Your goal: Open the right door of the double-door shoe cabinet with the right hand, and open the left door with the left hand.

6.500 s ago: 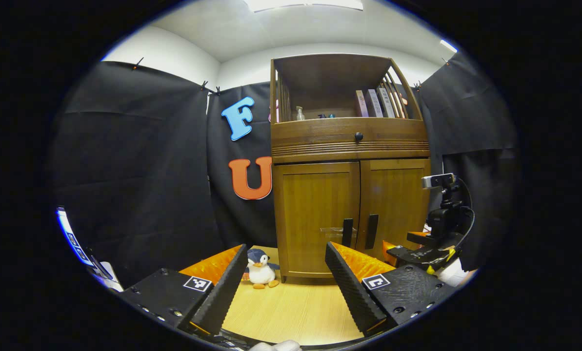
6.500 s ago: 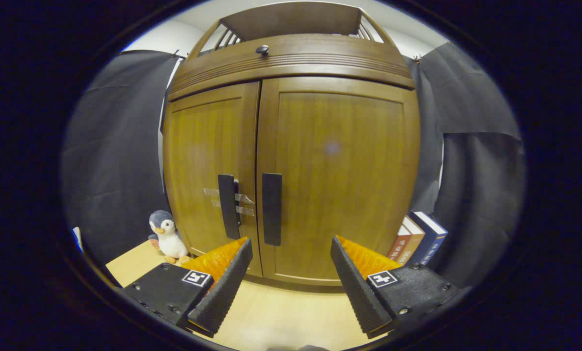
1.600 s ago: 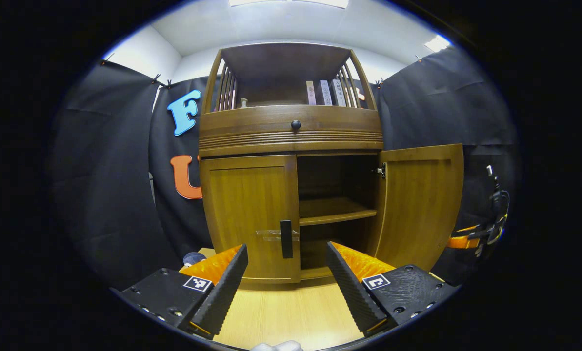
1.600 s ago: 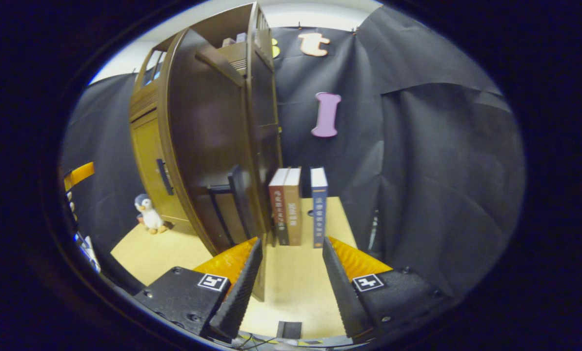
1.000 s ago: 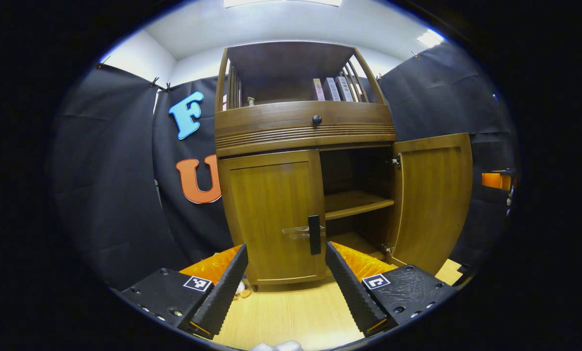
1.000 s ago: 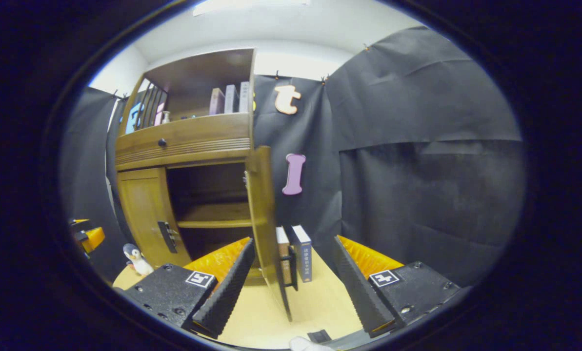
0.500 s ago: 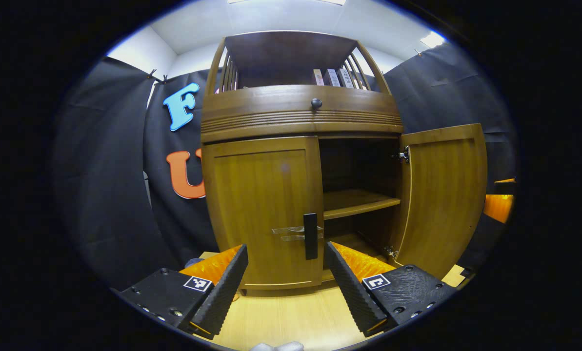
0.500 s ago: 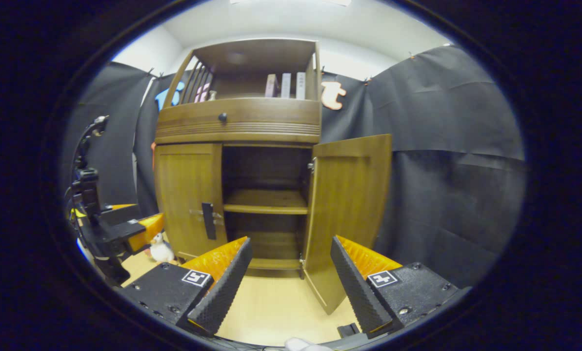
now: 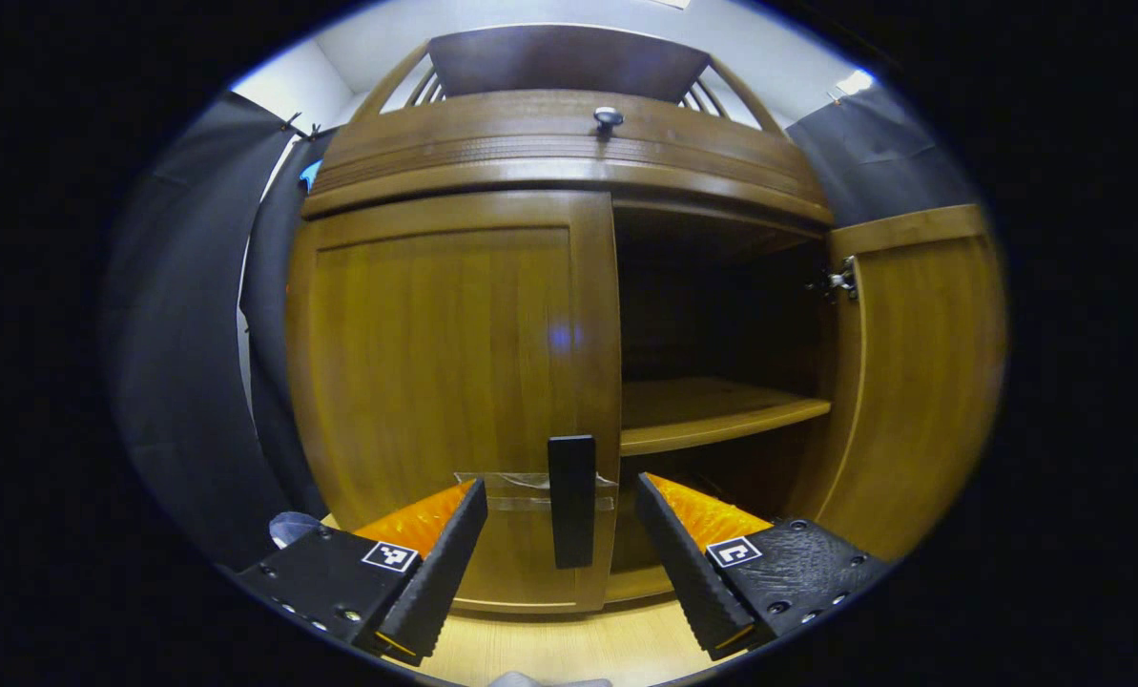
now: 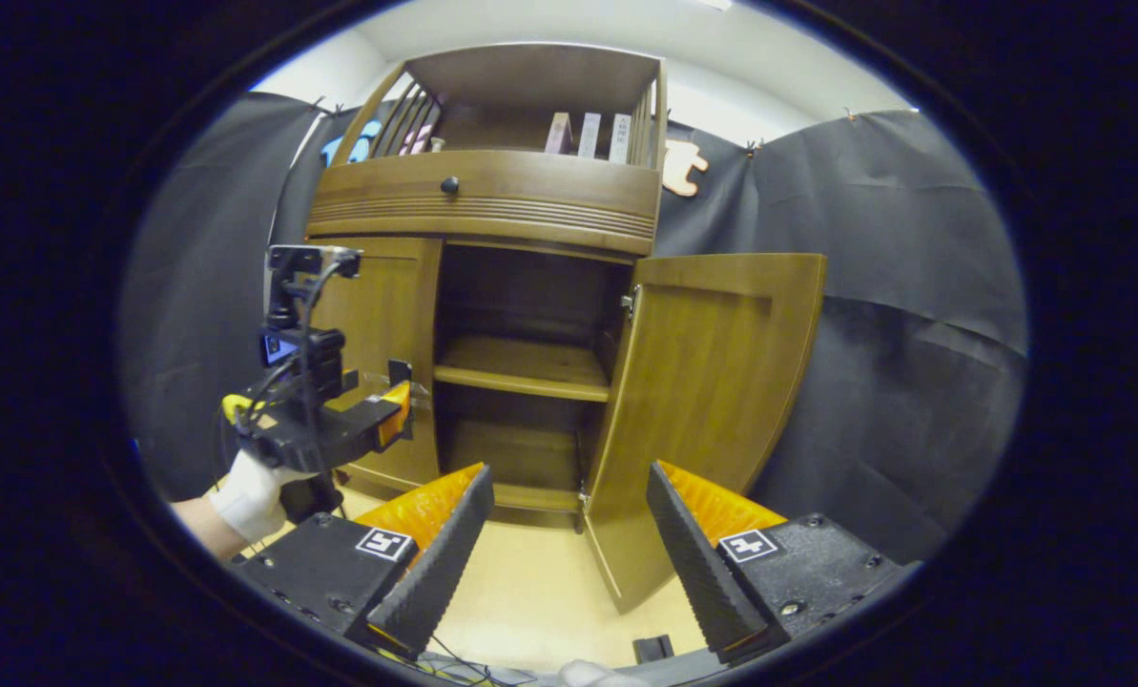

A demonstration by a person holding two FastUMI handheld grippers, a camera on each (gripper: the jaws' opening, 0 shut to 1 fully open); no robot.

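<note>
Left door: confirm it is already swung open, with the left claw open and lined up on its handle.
Not right. In the left gripper view the left door is closed; the right door is the open one. The left claw is open and lined up on the handle.

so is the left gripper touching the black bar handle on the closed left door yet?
Apart. Left gripper view: left gripper open, black bar handle centred between the fingers with door wood visible on both sides.

the brown double-door shoe cabinet (image 9: pixel 454 334) ahead of the left gripper (image 9: pixel 559 549) is varnished wood with a soft sheen and visible grain. its black bar handle (image 9: pixel 570 501), between the fingers, looks matt plastic. the pale floor (image 10: pixel 530 592) under the right gripper (image 10: pixel 564 544) is smooth wood laminate.
</note>
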